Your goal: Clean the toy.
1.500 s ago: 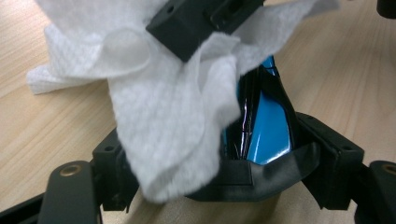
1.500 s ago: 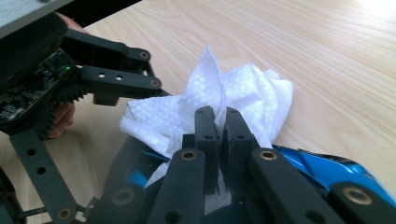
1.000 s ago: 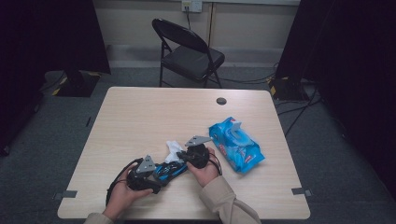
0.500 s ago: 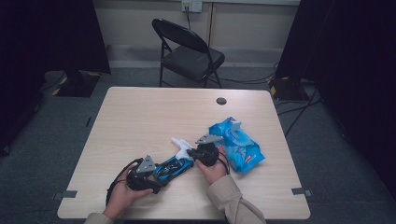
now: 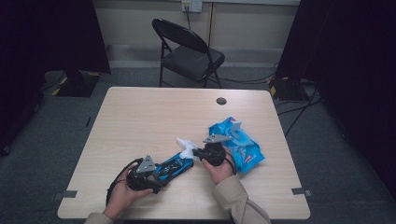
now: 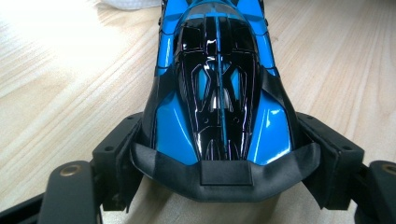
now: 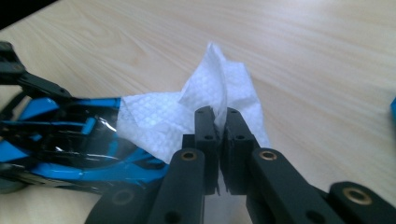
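Toy car [image 5: 172, 165] lies near the front edge of the tabletop [image 5: 140, 116], left of centre, nose toward the right. Left gripper [image 6: 219, 163] clamps its rear, jaws spread wide around the body, pads pressing on both flanks.

Right gripper [image 7: 218, 126]: jaws pressed together, pinching a white wipe [image 7: 187, 116]. Over the last second it has slid rightward along the car, from over the body to its nose, where the wipe now drapes. Left hand has not moved.

We judge one wiping pass along the car is nearly run out. Blue wipes pack [image 5: 238, 144] lies toward the right edge, just beside the right hand.
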`<state>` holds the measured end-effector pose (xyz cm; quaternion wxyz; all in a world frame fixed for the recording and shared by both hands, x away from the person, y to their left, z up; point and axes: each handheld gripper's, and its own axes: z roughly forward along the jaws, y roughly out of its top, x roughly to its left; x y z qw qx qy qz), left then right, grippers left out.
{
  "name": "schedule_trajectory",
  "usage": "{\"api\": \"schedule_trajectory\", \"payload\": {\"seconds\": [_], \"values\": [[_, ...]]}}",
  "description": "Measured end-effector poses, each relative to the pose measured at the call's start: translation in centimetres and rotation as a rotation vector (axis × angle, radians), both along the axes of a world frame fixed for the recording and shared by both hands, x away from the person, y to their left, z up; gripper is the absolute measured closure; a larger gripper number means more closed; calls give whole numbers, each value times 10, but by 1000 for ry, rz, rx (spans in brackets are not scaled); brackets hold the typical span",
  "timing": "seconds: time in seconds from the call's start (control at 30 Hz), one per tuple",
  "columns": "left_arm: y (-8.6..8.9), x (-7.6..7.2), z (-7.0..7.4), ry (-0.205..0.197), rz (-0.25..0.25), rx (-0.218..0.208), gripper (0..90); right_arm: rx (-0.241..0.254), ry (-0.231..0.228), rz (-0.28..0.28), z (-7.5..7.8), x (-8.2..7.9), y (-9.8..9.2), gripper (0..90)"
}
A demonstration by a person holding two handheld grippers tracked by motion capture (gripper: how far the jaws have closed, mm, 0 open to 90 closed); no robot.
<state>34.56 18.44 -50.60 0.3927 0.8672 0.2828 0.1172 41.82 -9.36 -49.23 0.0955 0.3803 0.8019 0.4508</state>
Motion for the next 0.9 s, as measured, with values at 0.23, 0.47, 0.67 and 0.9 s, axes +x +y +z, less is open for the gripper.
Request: {"api": "schedule_trajectory", "payload": {"seconds": [0.23, 0.47, 0.67, 0.9], "values": [[0, 0, 0, 0, 0, 0, 244, 62, -36, 15, 23, -7, -6, 867], [0, 0, 0, 0, 0, 0, 244, 100, -57, 85, 39, -19, 10, 867], [0, 0, 0, 0, 0, 0, 243, 119, -59, 149, 44, -29, 26, 867], [0, 0, 0, 0, 0, -1, 243, 120, -34, 236, 37, -43, 49, 867]]}}
